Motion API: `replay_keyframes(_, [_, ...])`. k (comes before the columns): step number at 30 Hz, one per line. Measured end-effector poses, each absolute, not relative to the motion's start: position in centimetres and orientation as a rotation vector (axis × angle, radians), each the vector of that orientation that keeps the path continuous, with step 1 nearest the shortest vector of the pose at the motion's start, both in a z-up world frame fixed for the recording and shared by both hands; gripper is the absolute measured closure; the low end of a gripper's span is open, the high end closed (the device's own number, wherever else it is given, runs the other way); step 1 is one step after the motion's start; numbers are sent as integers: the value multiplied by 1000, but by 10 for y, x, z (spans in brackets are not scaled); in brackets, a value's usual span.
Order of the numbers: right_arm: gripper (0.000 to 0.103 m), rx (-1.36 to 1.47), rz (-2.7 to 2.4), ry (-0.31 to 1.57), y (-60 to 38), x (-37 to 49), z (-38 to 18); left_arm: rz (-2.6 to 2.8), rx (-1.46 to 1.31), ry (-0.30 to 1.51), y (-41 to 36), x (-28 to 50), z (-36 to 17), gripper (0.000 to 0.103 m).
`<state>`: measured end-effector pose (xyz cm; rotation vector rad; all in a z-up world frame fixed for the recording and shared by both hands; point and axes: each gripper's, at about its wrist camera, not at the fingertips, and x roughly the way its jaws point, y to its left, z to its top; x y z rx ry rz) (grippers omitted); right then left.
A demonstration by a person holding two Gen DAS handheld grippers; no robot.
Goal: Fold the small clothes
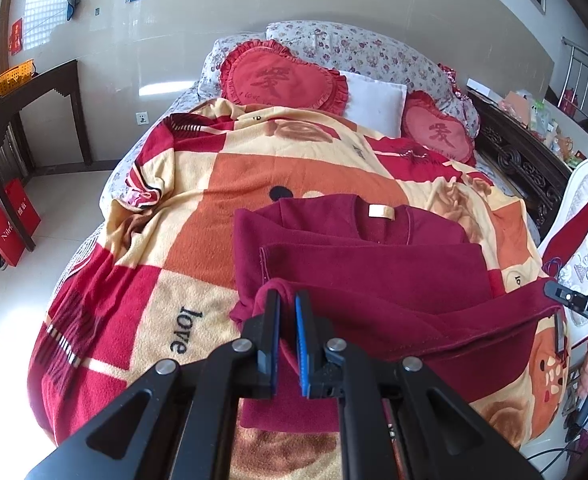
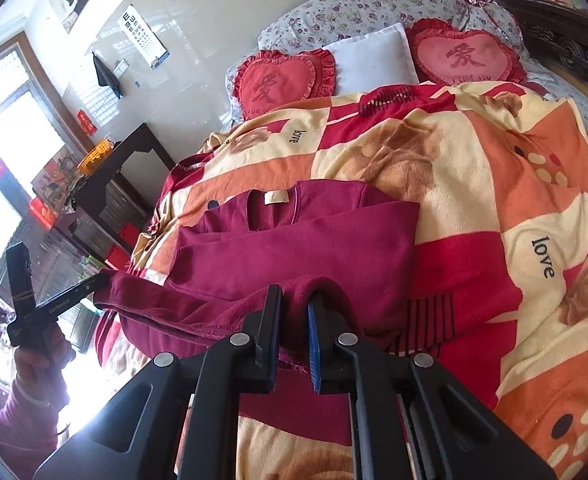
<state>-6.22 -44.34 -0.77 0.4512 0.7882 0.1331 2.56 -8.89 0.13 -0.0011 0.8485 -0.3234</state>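
The left gripper was pinching the near left corner of the top, a dark red fleecy one, with the cloth bunched up over the tips of its fingers. In the right wrist view a hand in a pink sleeve held that gripper off by the window side.

The top itself lay in the middle of the bed on the blanket, a checked orange, cream and red thing with "love" printed on it. Collar end pointed at the pillows, pale label showing in the neck. Both sleeves looked already folded across the chest. The near hem was lifted off the blanket and stretched between the two grippers.

The right gripper was clamped on the other hem corner, fabric humped over its tips too.

Two red heart cushions and a white pillow sat up at the head of the bed.
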Motion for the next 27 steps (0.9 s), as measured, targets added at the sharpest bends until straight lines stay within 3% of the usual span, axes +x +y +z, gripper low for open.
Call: replay_keyframes(27, [103,440,64,802,-456,-20,-20,-290,2,892,-115,85,-20,96])
